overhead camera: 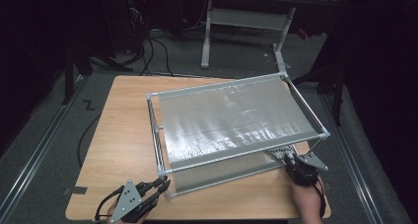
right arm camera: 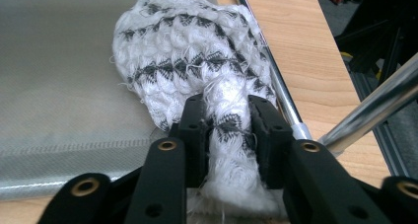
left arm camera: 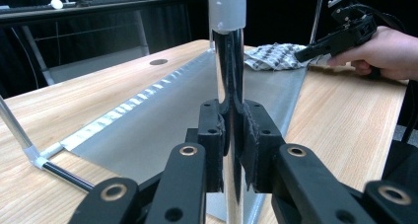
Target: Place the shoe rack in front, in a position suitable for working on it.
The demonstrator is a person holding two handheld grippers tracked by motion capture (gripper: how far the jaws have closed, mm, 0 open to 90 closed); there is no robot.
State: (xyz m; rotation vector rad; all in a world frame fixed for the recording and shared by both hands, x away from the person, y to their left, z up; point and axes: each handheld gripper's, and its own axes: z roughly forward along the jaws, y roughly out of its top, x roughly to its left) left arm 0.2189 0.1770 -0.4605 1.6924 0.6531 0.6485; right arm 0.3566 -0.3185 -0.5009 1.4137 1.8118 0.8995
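Observation:
A metal-tube rack [overhead camera: 157, 130] with a grey mesh sheet [overhead camera: 231, 120] stretched over it stands on the wooden table [overhead camera: 118, 135]. My left gripper [left arm camera: 235, 135] is shut on the rack's near-left upright post [left arm camera: 231, 61]; from above that gripper [overhead camera: 165, 184] sits at the rack's front left corner. A white cloth with black zigzag stripes [right arm camera: 187, 41] lies on the lower mesh by the rack's right side. My right gripper [right arm camera: 227, 120] has a bunched fold of this cloth pinched between its pads. In the high view the cloth [overhead camera: 280, 154] peeks out under the top sheet beside the right gripper [overhead camera: 292, 161].
A lower grey mesh layer [left arm camera: 162, 115] slopes down to the table front. Thin rack rods [right arm camera: 281, 91] run beside the cloth on the right. Beyond the table stands a white desk frame [overhead camera: 207, 31] with cables [overhead camera: 153, 51] on the floor.

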